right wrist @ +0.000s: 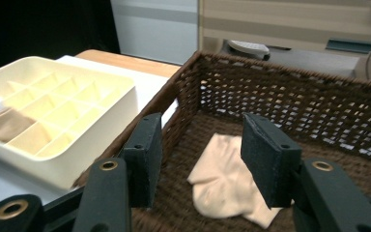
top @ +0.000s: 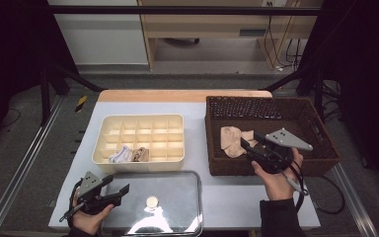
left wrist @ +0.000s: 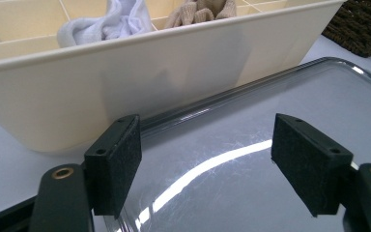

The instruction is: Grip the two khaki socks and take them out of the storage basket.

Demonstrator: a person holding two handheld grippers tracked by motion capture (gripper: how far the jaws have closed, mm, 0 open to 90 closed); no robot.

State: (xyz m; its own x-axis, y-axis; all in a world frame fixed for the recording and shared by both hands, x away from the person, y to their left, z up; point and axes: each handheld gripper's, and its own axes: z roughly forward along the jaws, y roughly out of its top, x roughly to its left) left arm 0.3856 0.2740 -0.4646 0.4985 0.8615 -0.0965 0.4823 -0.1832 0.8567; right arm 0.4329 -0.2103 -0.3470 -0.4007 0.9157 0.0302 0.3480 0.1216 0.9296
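Nearest the high camera lies a shiny metal lid (top: 153,202) at the table's near edge, with a small round knob at its middle, and the left gripper (top: 120,190) hangs over its left end, jaws apart and holding nothing. In the left gripper view those two black pads (left wrist: 116,162) frame the scratched lid surface, and just beyond it rises the wall of the cream divided tray (left wrist: 125,67), where a white sock (left wrist: 108,24) and a tan one (left wrist: 200,10) sit in neighbouring compartments of the near row. The work in hand looks like sorting socks from basket to tray, and the piece that matters now is the beige sock (top: 234,139) lying flat on the floor of the brown wicker basket (top: 325,143), toward its left side. The right gripper (top: 245,144) is by far the nearer one — it hovers above the basket with its jaws spread and empty, tips pointing left toward the sock. In the right gripper view the sock (right wrist: 222,181) lies just ahead of and below the open jaws, between them, its long axis seeming to run from the near right away to the far left, though the near end is partly hidden behind the right pad. The pick would call for a short drop forward and down, closing across the sock's width rather than along it — the tray (top: 138,138) waits well apart to the left.
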